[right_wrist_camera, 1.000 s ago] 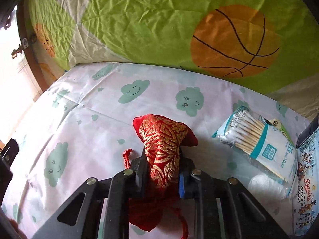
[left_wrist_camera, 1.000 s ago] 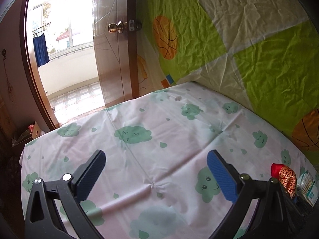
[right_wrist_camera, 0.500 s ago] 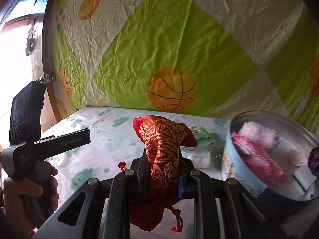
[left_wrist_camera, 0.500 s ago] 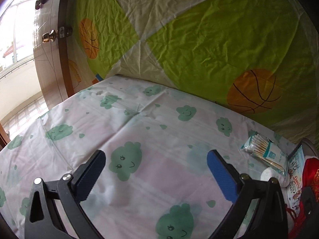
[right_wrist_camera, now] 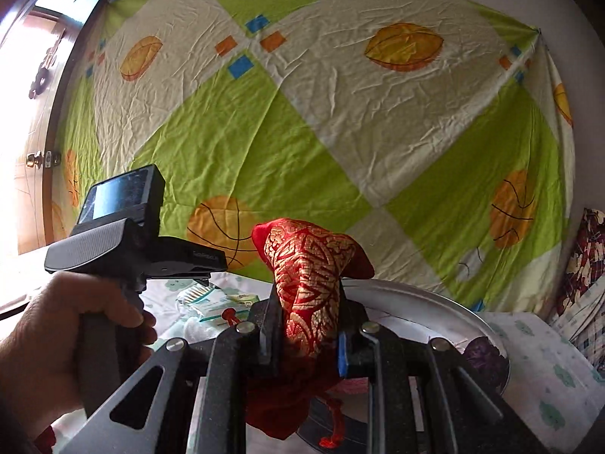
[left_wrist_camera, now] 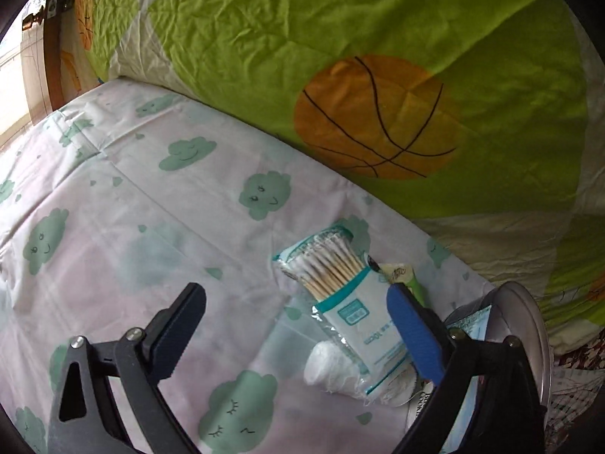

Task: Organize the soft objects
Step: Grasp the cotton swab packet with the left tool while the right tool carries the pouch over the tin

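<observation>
My right gripper (right_wrist_camera: 307, 335) is clamped on the red and gold brocade pouch (right_wrist_camera: 310, 265), which stands up between the two jaws with its top flaring above them; its lower part hangs under the gripper, and a red drawstring cord (right_wrist_camera: 334, 425) dangles from it. Just behind and under the pouch I see the round metal tin (right_wrist_camera: 435, 302), its rim curving off to the right, with something dark purple (right_wrist_camera: 482, 352) lying inside. To my left, my own left hand (right_wrist_camera: 64, 344) grips the handle of the other tool. My left gripper (left_wrist_camera: 298, 325) points down at the bed; its jaws stand wide but are closing a little, with only bare sheet between them. The right blue pad (left_wrist_camera: 414, 335) sits in front of the pack of cotton swabs (left_wrist_camera: 340, 295), and I cannot tell whether it touches the pack. That pack lies flat on the cloud-print sheet (left_wrist_camera: 151, 208), resting on a white cotton pad (left_wrist_camera: 325, 367) at its near end, with a small green-edged packet (left_wrist_camera: 406, 276) tucked behind it. The tin shows at the right edge of that view, close beside the swabs. Beyond everything hangs the green and cream cloth with basketballs (left_wrist_camera: 374, 117) against the wall, and a door knob (right_wrist_camera: 36, 159) shows at far left.
</observation>
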The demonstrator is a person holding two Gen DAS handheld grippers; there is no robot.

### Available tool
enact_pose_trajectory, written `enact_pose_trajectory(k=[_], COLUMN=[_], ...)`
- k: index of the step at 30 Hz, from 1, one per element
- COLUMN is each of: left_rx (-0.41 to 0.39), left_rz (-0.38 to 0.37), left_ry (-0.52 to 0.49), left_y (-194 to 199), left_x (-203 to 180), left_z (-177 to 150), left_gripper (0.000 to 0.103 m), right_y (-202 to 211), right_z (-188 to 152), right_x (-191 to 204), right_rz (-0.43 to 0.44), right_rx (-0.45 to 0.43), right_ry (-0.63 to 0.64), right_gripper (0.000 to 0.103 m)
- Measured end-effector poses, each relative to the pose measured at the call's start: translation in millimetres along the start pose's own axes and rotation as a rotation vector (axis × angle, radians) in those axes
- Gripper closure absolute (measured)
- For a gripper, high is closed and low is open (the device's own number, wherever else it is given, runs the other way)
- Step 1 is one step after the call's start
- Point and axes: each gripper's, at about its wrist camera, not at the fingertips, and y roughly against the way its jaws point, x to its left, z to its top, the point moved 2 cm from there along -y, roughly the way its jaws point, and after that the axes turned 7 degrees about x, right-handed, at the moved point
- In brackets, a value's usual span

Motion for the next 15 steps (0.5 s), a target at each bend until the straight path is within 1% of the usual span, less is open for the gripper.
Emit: enact_pose_trajectory(k=[3, 4, 6, 7, 9, 11, 12, 13, 14, 15], left_rx=[0.061, 0.085, 0.109, 0.093, 0.086, 0.083, 0.085, 0.082, 0.063, 0.043], left_rz=[0.057, 0.064, 0.033, 0.033, 0.065, 0.061, 0.058, 0.049, 0.037, 0.020], left_ry=[0.062, 0.085, 0.140, 0.146, 0.113, 0.064, 0.045, 0.034, 0.026, 0.008], left_y=[-19.8, -27.0, -35.9, -35.6, -37.2, -38.9, -40.4, -39.5, -36.6, -33.0], left_x=[-12.0, -12.4, -11.1, -11.9, -17.7, -23.8, -27.0, -26.6, -25.3, -23.8], left_z=[2.2, 2.2, -0.8, -1.8, -4.1, -5.2, -5.4, -5.4, -5.9, -7.6], left_gripper=[0.006, 0.006, 0.004, 0.004, 0.004, 0.001, 0.001, 0.011, 0.038, 0.043], right_y=[-7.1, -7.7, -7.9, -7.7, -8.3, -8.4, -8.1, -7.4, -6.8, -6.6], right_z=[1.8, 1.8, 1.8, 2.1, 2.3, 1.9, 1.7, 1.7, 1.9, 2.1], right_x=[-11.0, -13.7, -18.0, -19.7, -21.2, -20.3, -19.7, -19.2, -18.8, -18.8], right_rz=[-0.007, -0.010, -0.012, -0.008, -0.002, 0.002, 0.003, 0.001, 0.000, 0.000], right_rx=[0.023, 0.024, 0.030, 0.032, 0.040, 0.043, 0.043, 0.040, 0.038, 0.037], right_ry=[-0.037, -0.045, -0.060, -0.069, -0.082, -0.083, -0.080, -0.077, -0.075, -0.075], right_gripper=[0.080, 0.080, 0.080, 0.080, 0.080, 0.080, 0.080, 0.080, 0.080, 0.080])
